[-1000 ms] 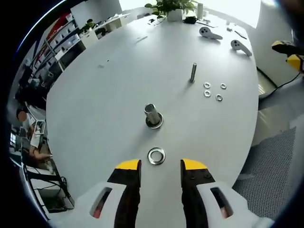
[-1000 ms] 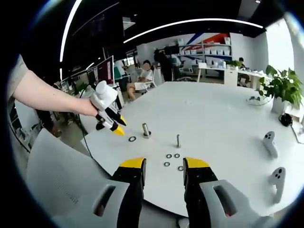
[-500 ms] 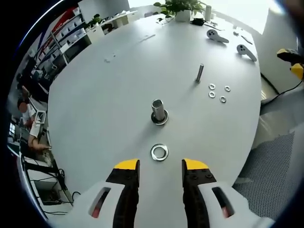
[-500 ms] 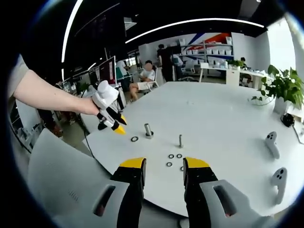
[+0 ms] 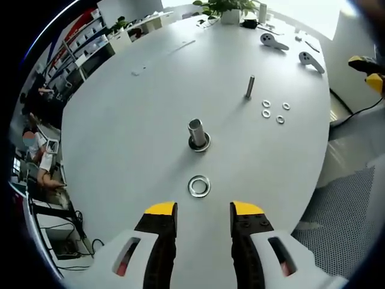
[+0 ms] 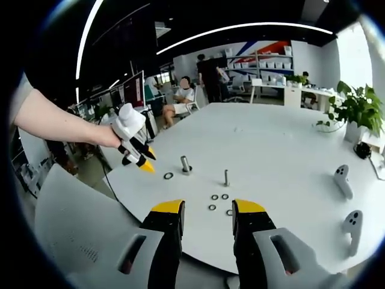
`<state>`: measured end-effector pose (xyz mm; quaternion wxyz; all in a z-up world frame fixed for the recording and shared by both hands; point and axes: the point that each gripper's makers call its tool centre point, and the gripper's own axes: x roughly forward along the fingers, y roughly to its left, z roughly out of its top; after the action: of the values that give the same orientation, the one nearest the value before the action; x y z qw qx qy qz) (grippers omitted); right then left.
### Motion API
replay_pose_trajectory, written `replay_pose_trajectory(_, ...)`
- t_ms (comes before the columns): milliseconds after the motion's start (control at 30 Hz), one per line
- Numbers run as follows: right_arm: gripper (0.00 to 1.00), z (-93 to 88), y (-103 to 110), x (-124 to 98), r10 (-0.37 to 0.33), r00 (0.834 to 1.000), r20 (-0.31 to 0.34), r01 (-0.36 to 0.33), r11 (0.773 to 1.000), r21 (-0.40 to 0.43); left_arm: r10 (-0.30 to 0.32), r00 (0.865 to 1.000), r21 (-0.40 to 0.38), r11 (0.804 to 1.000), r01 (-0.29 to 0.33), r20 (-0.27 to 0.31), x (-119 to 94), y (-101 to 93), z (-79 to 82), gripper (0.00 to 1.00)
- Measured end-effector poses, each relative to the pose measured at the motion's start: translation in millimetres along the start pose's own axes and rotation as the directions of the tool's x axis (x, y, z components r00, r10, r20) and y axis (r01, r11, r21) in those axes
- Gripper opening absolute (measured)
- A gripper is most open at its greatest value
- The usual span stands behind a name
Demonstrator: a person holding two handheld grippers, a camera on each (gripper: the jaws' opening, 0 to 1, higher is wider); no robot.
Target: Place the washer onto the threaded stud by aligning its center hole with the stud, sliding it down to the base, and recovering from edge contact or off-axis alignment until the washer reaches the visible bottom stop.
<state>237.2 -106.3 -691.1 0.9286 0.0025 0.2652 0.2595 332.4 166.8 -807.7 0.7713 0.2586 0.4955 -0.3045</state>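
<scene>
A large steel washer (image 5: 198, 186) lies flat on the white table (image 5: 138, 120), just ahead of my left gripper (image 5: 203, 210), which is open and empty. Beyond the washer stands a thick stud (image 5: 197, 133) with a washer round its base. A thin threaded stud (image 5: 249, 87) stands farther off, with several small washers (image 5: 272, 112) beside it. In the right gripper view, my right gripper (image 6: 207, 208) is open and empty near the table edge, with the small washers (image 6: 218, 201) just ahead. The left gripper (image 6: 133, 146) hangs in a hand over the large washer (image 6: 168, 176), next to the thick stud (image 6: 185, 164) and thin stud (image 6: 226, 177).
Two white controllers (image 5: 289, 49) and a potted plant (image 5: 222, 9) sit at the table's far end. The controllers (image 6: 346, 201) lie at the right in the right gripper view, with a plant (image 6: 358, 114) behind. People sit at desks (image 6: 180, 99) beyond the table.
The left gripper view has shifted slightly; the washer and studs keep their places on the table. Both grippers stay open.
</scene>
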Motion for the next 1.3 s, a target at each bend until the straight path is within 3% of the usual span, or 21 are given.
replay_pose_trajectory(233,0.34,1.4,-1,-1,-0.007,1.000,0.008,0.007,1.000,0.002,-0.008,1.000,-0.035,0.999,0.009,0.005,3,0.2,0.8,0.33)
replay_pose_trajectory(567,0.33,2.2,-3,-2,-0.021,1.000,0.014,0.021,1.000,0.011,-0.029,0.999,-0.019,0.999,0.028,-0.021,16,-2.3,-2.2,0.33)
replay_pose_trajectory(667,0.33,2.5,-6,-2,-0.031,0.999,0.018,0.030,0.999,0.016,-0.068,0.998,-0.063,0.996,0.066,-0.020,24,-6.9,-5.0,0.33)
replay_pose_trajectory(867,0.33,2.7,-7,-3,-0.038,0.999,0.018,0.038,0.999,0.011,-0.079,0.997,-0.101,0.992,0.076,-0.026,37,-4.3,-5.0,0.32)
replay_pose_trajectory(1033,0.33,3.3,-8,-4,-0.048,0.999,0.022,0.047,0.999,0.011,-0.072,0.996,-0.058,0.996,0.069,-0.058,45,-0.3,-4.1,0.32)
replay_pose_trajectory(1167,0.33,3.8,-8,-4,-0.050,0.998,0.024,0.049,0.999,0.008,-0.077,0.994,-0.069,0.995,0.072,-0.083,53,4.2,-6.3,0.38)
replay_pose_trajectory(1300,0.33,3.7,-10,-4,-0.054,0.998,0.025,0.054,0.998,0.011,-0.103,0.990,-0.054,0.994,0.098,-0.092,59,2.9,-4.0,0.29)
